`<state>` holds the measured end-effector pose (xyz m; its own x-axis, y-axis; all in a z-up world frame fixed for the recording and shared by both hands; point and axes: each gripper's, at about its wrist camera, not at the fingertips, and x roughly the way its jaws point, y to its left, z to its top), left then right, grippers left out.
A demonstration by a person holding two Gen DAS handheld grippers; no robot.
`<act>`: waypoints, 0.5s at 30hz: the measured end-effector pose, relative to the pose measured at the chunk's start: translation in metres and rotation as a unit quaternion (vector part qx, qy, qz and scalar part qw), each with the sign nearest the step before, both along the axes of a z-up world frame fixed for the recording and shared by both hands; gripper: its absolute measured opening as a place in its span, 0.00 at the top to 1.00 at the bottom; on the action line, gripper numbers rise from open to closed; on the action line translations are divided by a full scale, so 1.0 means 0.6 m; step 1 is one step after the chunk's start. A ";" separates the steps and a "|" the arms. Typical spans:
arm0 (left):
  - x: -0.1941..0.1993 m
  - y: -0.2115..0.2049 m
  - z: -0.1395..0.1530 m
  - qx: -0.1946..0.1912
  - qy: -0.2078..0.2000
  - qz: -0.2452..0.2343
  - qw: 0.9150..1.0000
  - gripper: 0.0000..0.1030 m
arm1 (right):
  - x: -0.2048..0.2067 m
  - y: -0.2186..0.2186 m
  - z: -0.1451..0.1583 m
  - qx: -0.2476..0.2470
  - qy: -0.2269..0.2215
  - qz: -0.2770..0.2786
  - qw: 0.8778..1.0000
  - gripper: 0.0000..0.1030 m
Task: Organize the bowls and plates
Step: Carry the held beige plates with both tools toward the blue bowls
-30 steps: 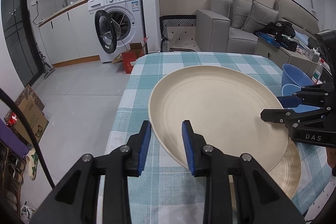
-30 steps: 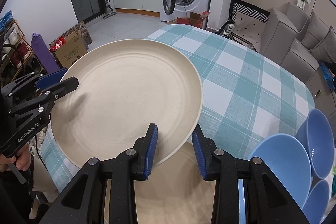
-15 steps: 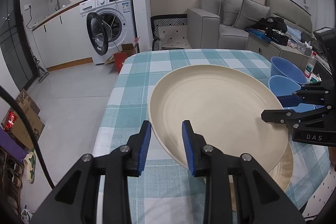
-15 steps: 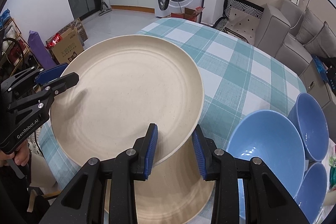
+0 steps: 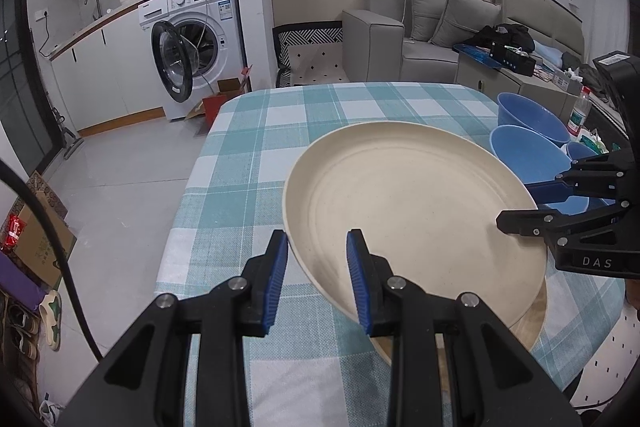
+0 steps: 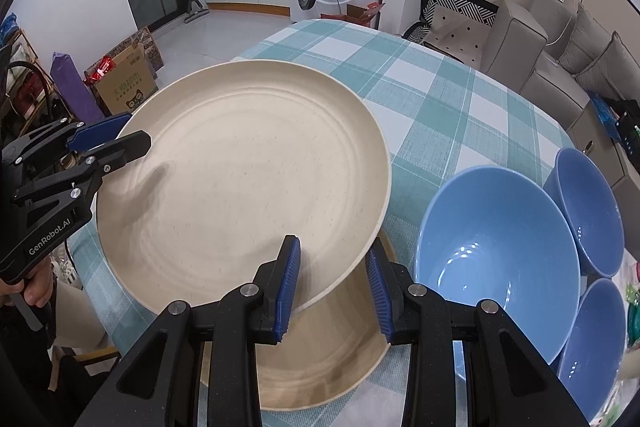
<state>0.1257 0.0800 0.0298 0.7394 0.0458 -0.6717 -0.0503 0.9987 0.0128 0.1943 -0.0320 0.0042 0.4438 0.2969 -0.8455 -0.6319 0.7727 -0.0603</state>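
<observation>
Checked teal cloth covers the tabletop (image 5: pixel 256 163), and over it a big cream plate (image 6: pixel 240 179) hangs tilted, carried by opposite edges so it stays level enough to lower. Beneath it lies a second cream plate (image 6: pixel 320 367) (likely the stack's base), with blue bowls (image 6: pixel 496 247) just beside. Smallest are the grips: the left gripper (image 5: pixel 316 275) and right gripper (image 6: pixel 332 283) each have jaws nearly closed, pinching the upper plate's rim.

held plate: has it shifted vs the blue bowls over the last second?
Yes. In the right wrist view the cream plate now sits nearer the blue bowls; more of them shows beside its rim than before. Both grippers grip its rim.
</observation>
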 end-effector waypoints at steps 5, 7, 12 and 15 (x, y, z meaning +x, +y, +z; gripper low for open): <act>-0.008 -0.007 -0.007 0.000 0.005 -0.004 1.000 0.72 | -0.011 -0.008 -0.009 -0.005 0.001 0.002 1.000 0.67; -0.012 -0.009 -0.008 -0.002 0.005 -0.005 1.000 0.72 | -0.014 -0.010 -0.009 -0.004 0.002 0.001 1.000 0.67; -0.019 -0.017 -0.017 0.002 0.011 -0.009 1.000 0.72 | -0.028 -0.018 -0.019 -0.010 0.004 0.001 1.000 0.67; -0.023 -0.021 -0.020 0.002 0.014 -0.012 1.000 0.72 | -0.031 -0.023 -0.024 -0.011 0.005 0.002 1.000 0.67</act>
